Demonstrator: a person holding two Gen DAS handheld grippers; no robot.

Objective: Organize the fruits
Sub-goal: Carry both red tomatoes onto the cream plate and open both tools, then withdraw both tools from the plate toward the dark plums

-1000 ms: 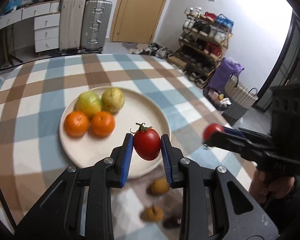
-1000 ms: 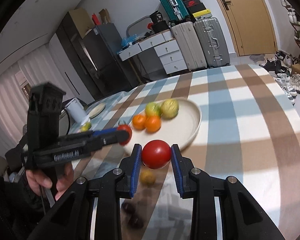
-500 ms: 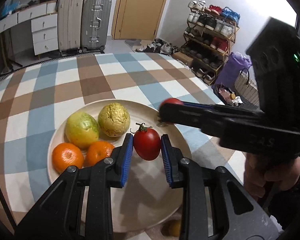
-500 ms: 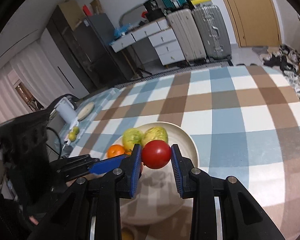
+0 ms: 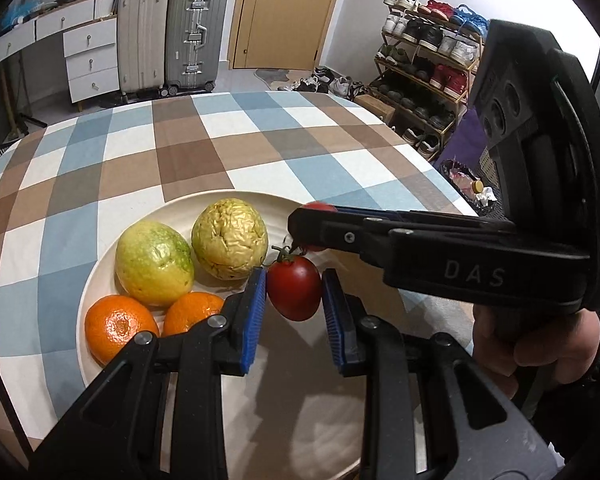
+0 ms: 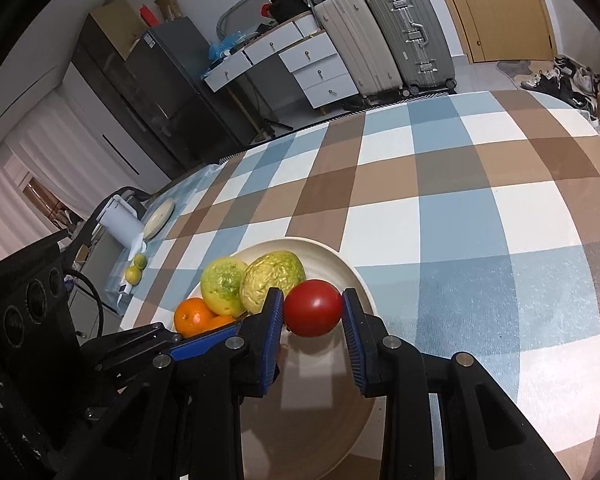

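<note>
A cream plate (image 5: 240,400) (image 6: 352,276) on the checked tablecloth holds a green-yellow fruit (image 5: 153,263) (image 6: 224,285), a wrinkled yellow fruit (image 5: 229,238) (image 6: 272,280) and two oranges (image 5: 118,327) (image 6: 194,315). My left gripper (image 5: 294,294) is shut on a stemmed red tomato (image 5: 294,293) low over the plate. My right gripper (image 6: 312,314) is shut on a round red tomato (image 6: 313,313), also over the plate, beside the wrinkled fruit. The right gripper crosses the left wrist view (image 5: 312,226), just behind the left tomato.
The table (image 6: 480,208) stretches beyond the plate. At its far left edge stand a white jug (image 6: 120,224), a small dish (image 6: 159,218) and two small yellow fruits (image 6: 136,268). Suitcases (image 5: 192,36), drawers and a shoe rack (image 5: 428,64) lie beyond.
Both grippers have moved forward from the table's near side to above the plate, each still holding its tomato. The small fruits on the cloth below have dropped out of view.
</note>
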